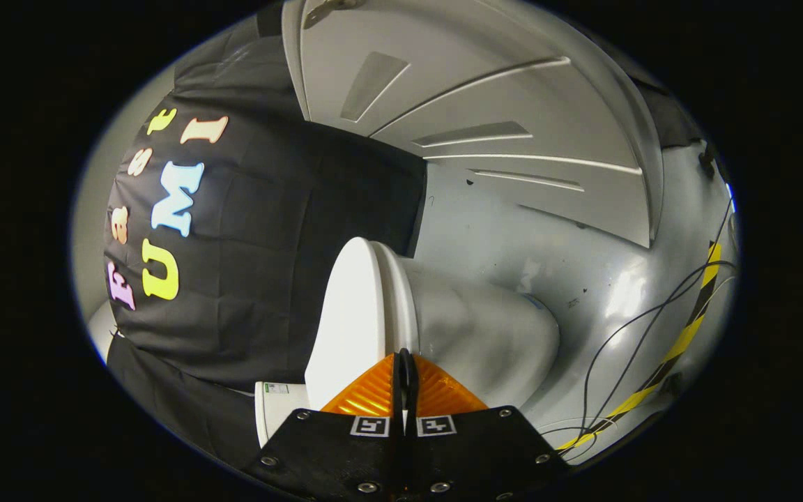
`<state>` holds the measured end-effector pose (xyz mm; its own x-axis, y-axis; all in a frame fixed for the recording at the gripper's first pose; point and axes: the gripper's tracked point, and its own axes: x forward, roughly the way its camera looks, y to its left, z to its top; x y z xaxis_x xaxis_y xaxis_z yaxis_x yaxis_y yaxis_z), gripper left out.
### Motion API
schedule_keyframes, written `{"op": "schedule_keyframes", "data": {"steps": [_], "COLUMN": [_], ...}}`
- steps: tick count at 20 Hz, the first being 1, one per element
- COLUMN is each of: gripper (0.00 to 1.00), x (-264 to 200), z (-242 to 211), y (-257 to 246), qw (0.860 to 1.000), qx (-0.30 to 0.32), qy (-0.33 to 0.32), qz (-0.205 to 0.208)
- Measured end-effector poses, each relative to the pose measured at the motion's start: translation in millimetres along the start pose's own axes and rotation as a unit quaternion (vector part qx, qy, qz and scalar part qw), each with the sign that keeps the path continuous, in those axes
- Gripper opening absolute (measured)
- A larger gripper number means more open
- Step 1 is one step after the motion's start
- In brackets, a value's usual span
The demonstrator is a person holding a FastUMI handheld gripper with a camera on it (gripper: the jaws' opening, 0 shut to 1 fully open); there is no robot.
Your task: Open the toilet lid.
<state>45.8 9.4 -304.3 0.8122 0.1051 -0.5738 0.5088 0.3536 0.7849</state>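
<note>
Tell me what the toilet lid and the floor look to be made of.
Toilet lid: probably smooth white plastic, with an even sheen. Floor: a grey, glossy hard coating, maybe paint or vinyl, going by its bright reflections and scuffs. The gripper has its fingers closed together by the lid's rim; whether they pinch it is unclear.

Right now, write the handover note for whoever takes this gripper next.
Gripper: fingers closed together, nothing between them, tips at the edge where the toilet lid meets the seat.
Toilet: just ahead of the fingers, view rolled sideways; white lid appears still down on the bowl. Tank sits near the fingers, against the booth cloth.
Cables and striped tape lie on the grey floor beyond.
Done: approach to the lid edge.
Left: catch the lid edge and swing it up.
</note>
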Motion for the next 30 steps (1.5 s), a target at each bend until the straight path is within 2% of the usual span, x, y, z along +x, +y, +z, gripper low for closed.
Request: {"op": "schedule_keyframes", "data": {"steps": [5,15,21,30], "gripper": [0.00,0.00,0.00,0.00], "x": [-11.2,-38.2,-60.5,-94.4], "z": [6.9,12.9,10.3,-12.7], "y": [21.7,73.7,122.6,212.5], "qw": [0.999,0.997,0.993,0.975], "qx": [-0.031,-0.069,-0.103,-0.198], "qy": [-0.006,-0.032,-0.047,-0.064], "qz": [-0.011,0.000,0.029,0.072]}}
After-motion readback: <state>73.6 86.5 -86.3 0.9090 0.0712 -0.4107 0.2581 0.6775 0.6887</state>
